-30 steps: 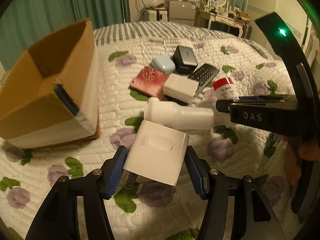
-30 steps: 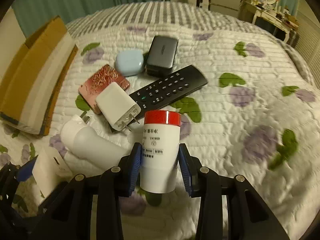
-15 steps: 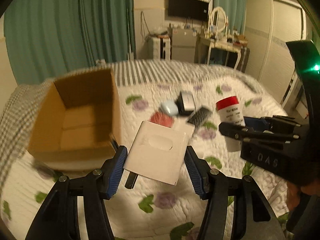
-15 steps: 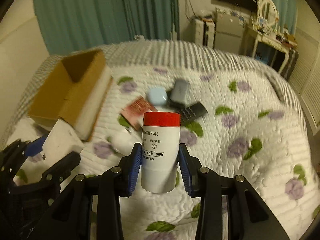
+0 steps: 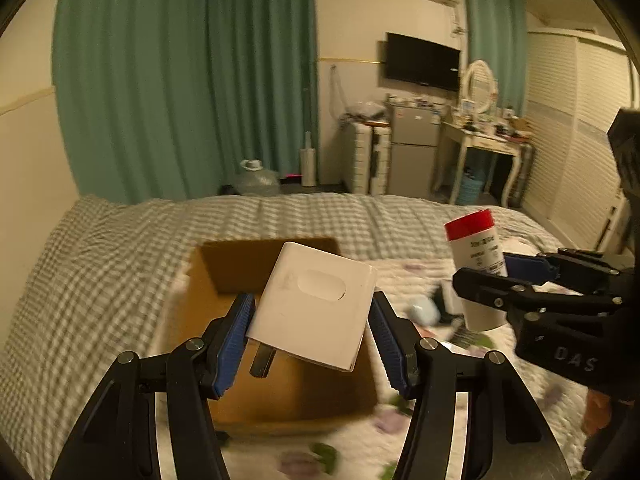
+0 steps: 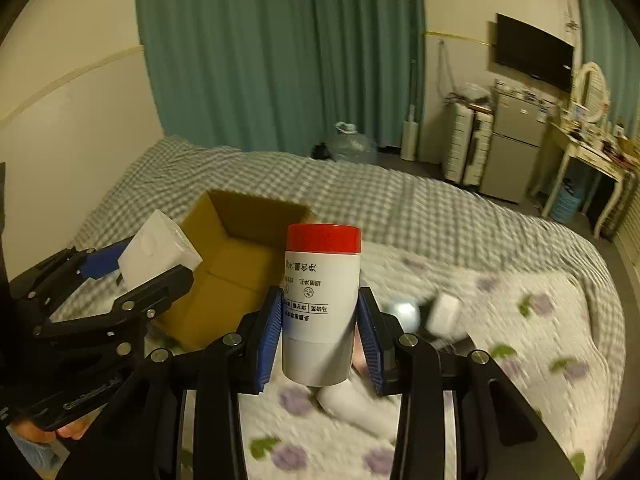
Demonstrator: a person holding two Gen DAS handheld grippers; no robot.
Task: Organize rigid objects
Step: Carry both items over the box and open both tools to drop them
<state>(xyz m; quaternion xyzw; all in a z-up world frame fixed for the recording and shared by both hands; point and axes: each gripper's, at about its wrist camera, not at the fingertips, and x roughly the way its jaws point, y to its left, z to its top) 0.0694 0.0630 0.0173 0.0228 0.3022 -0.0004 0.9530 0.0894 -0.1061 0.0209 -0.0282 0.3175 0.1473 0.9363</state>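
On the bed (image 5: 120, 248), which fills the lower half of both views, a gray checked cover runs along the far edge and a white quilt (image 6: 520, 320) printed with purple flowers and green leaves covers the near part. An open cardboard box (image 5: 280, 392) sits on the bed toward its left edge, flaps up, its brown interior facing the cameras. In the left wrist view the box lies directly behind and below the left gripper (image 5: 310, 340).

The left gripper holds a white plug-in charger (image 5: 316, 304) in the air in front of the box, its blue pads pressed against the charger's two sides; the charger is tilted, with a metal prong showing at its lower left. The right gripper (image 6: 320, 336) is closed around a white bottle with a red cap (image 6: 322, 304), pads against the lower part of the body. The bottle stands upright, and its printed label reads upside down. In the left wrist view the same bottle appears to the right of the charger, near it but apart.

Behind the right gripper, toward the middle of the quilt, a few smaller things lie blurred: a pale blue rounded case (image 6: 404, 314), a small white block (image 6: 442, 316) just beside it, and a white bottle lying on its side (image 6: 356, 408) below the held one.
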